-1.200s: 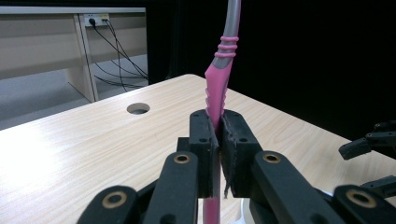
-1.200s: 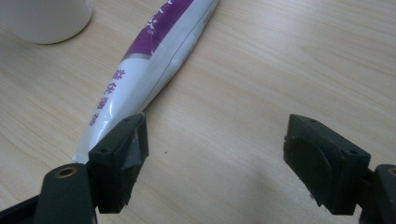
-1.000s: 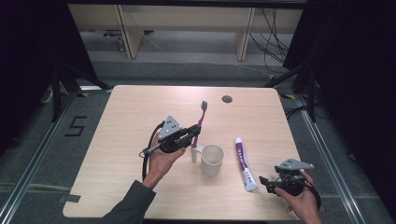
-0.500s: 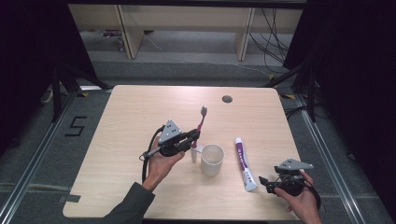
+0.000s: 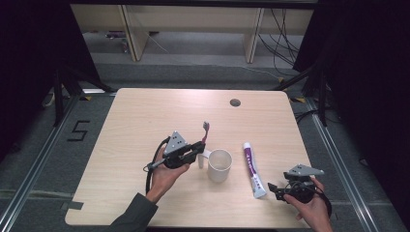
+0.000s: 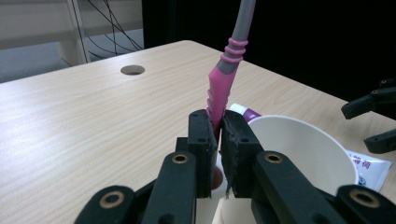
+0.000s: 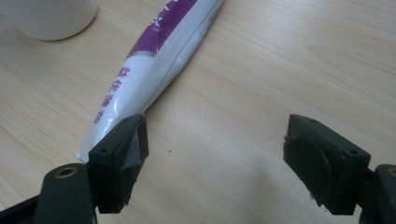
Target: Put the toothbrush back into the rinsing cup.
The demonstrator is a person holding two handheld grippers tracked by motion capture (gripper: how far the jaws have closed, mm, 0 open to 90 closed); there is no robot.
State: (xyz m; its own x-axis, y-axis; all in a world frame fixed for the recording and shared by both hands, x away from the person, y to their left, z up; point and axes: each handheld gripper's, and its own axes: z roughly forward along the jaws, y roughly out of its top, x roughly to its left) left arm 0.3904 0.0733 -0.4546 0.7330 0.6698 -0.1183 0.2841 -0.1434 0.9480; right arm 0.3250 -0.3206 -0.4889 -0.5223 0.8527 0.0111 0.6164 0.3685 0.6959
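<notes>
My left gripper (image 5: pixel 197 150) is shut on the handle of a pink and grey toothbrush (image 5: pixel 205 132), which stands upright and leans a little, bristles up. In the left gripper view the pads pinch the pink handle (image 6: pixel 218 91) just left of a white cup (image 6: pixel 299 149). That cup (image 5: pixel 220 165) stands upright at the table's middle, right of the left gripper. A white and purple toothpaste tube (image 5: pixel 253 169) lies flat to the cup's right. My right gripper (image 5: pixel 274 189) hovers open near the tube's near end; its own view has the tube (image 7: pixel 159 60) by the left jaw, untouched.
The wooden table (image 5: pixel 145 121) has a round cable hole (image 5: pixel 235 102) at the back. Dark floor and metal rails surround it, with shelving legs and cables beyond the far edge. The cup's base (image 7: pixel 51 16) sits at the top left of the right gripper view.
My left hand has sunk a little with the toothbrush, drawing it lower and closer to the cup. The right hand and the toothpaste have stayed put.
</notes>
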